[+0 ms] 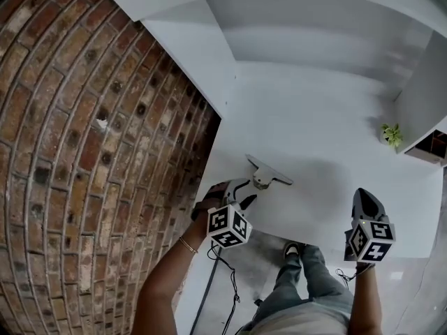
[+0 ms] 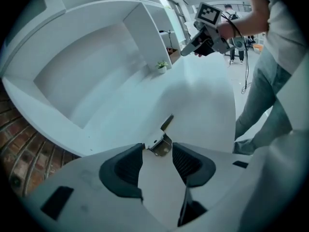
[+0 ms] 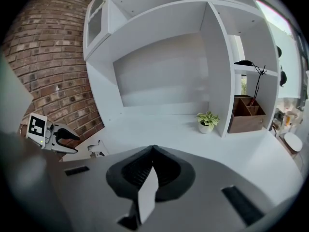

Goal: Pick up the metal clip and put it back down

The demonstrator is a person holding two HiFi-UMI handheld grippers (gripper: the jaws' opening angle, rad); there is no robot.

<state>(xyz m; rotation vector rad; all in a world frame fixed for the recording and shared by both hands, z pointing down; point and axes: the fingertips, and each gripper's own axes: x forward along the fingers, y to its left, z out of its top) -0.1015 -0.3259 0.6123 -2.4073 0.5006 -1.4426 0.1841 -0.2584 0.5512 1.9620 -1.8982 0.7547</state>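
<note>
The open left hand-held gripper [image 2: 157, 154] could bump the metal clip [image 2: 161, 143] away near the worktop's [image 2: 203, 105] left edge. The right hand-held gripper [image 3: 153, 149] is closed.

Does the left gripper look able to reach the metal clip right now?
Likely yes: the left gripper is open and the metal clip lies on the table just beyond its tips, nothing between.

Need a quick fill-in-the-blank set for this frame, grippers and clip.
1. On the left gripper, the jaws stand ___, the metal clip at their tips.
2. On the right gripper, the jaws are ___, nothing between them.
3. The wall beside the desk is ___.
Missing: open; shut; brick.
</note>
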